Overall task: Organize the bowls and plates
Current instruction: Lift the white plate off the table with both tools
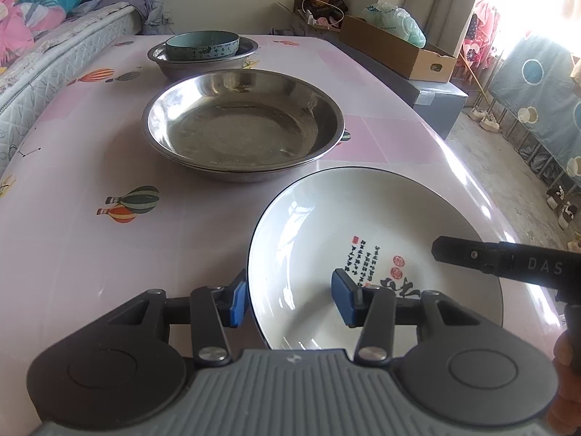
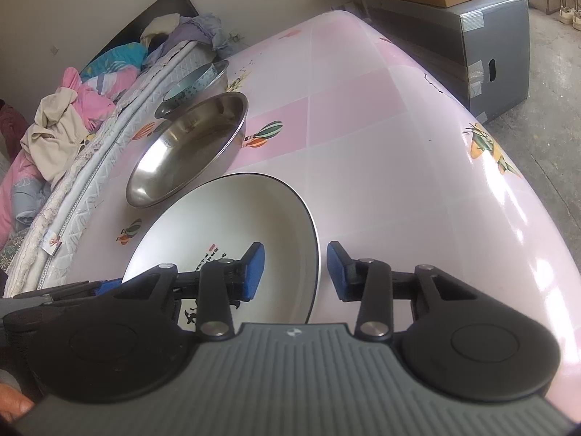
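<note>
A white plate (image 1: 326, 218) with a black rim and calligraphy lies on the pink table (image 1: 90, 167), near its right edge. My left gripper (image 1: 290, 299) is open and straddles the plate's left rim, one blue pad outside and one over the inside. My right gripper (image 2: 295, 270) is open too and straddles the plate's (image 2: 225, 214) right rim, with a gap between the pads and the rim. One of its black fingers (image 1: 472, 254) reaches in over the plate. Behind stands a large steel bowl (image 1: 243, 123). Farther back, a teal bowl (image 1: 202, 45) sits inside another steel bowl (image 1: 203, 63).
A bed with piled bedding (image 1: 43, 36) runs along the table's left side. A cardboard box (image 1: 399, 47) rests on a grey box (image 2: 483, 43) past the far right corner. The table's right edge (image 1: 483, 189) drops to a concrete floor with shoes.
</note>
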